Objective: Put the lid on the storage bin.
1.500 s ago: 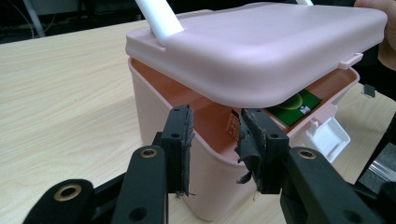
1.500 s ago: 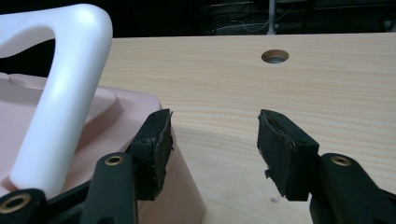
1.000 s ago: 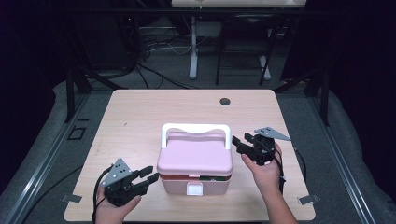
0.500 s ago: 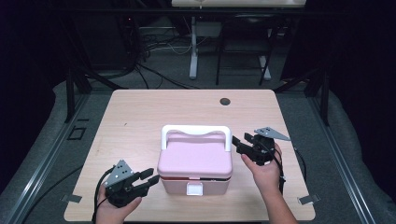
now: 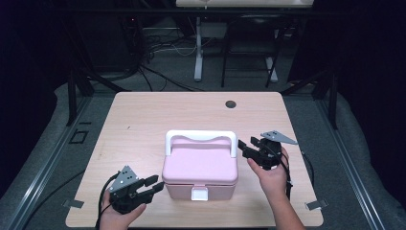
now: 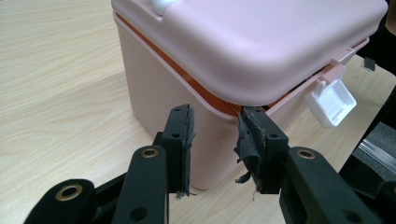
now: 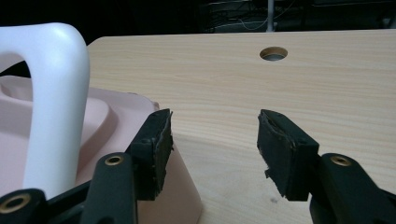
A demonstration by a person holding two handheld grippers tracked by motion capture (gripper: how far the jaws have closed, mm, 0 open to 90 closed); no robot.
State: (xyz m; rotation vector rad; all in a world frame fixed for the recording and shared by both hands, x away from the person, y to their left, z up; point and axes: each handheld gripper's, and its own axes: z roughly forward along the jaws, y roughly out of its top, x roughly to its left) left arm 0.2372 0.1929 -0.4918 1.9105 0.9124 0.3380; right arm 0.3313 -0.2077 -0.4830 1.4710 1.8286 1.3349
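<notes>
A pink lidded box (image 5: 200,165) with a white handle (image 5: 201,136) stands at the middle of the wooden table (image 5: 143,115). Its white front latch (image 5: 199,193) hangs flipped outward, and in the left gripper view an orange seam shows under the lid (image 6: 233,42) beside the latch (image 6: 331,100). My left gripper (image 5: 155,184) is at the box's front left corner, jaws open, tips just short of the lid rim (image 6: 215,144). My right gripper (image 5: 244,146) is open at the box's right side by the handle's end (image 7: 56,93), one jaw beside the lid edge (image 7: 212,140).
A round cable hole (image 5: 231,104) lies in the table's far right part, also seen ahead of the right gripper (image 7: 273,53). Grey tape marks (image 5: 313,205) sit at the front corners. Desk legs and cables stand on the dark floor beyond the table.
</notes>
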